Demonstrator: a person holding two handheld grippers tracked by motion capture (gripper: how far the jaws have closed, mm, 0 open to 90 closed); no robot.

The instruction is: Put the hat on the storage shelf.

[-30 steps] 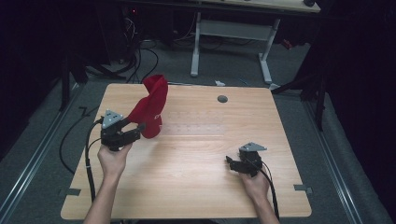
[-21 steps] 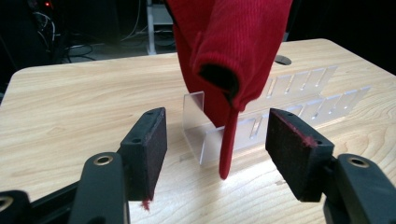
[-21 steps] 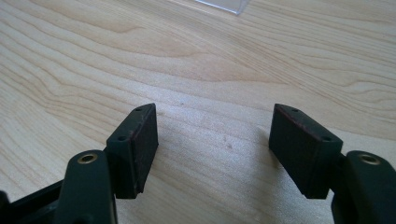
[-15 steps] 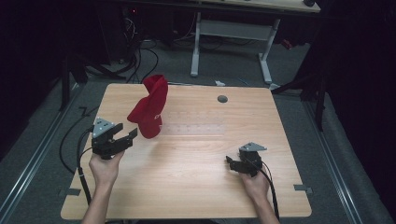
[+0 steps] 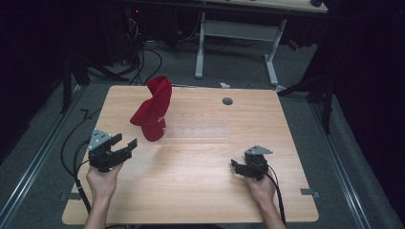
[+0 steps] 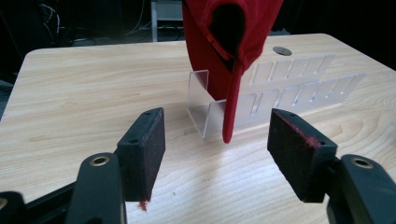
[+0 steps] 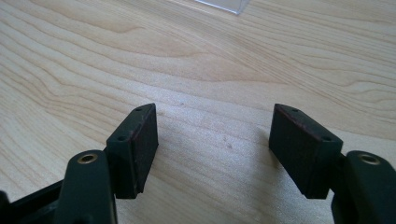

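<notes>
A red cap (image 5: 153, 109) hangs upright on the left end of a clear slotted acrylic rack (image 5: 200, 128) in the middle of the table. In the left gripper view the cap (image 6: 229, 42) droops over the rack's end wall (image 6: 205, 112), its strap hanging down. My left gripper (image 5: 123, 145) is open, drawn back toward the table's near left, with nothing between its pads (image 6: 144, 151). My right gripper (image 5: 235, 164) rests low at the near right, open over bare wood, pads (image 7: 135, 149) empty.
A round grommet hole (image 5: 227, 101) sits near the table's (image 5: 200, 200) far edge. Cables trail off the left side to the floor. A second desk's legs stand behind the table. A corner of the clear rack (image 7: 224, 4) shows at the top of the right gripper view.
My left gripper let go of the red cap and pulled back toward the near left edge, now open. The cap stays on the rack. The right gripper has not moved.
</notes>
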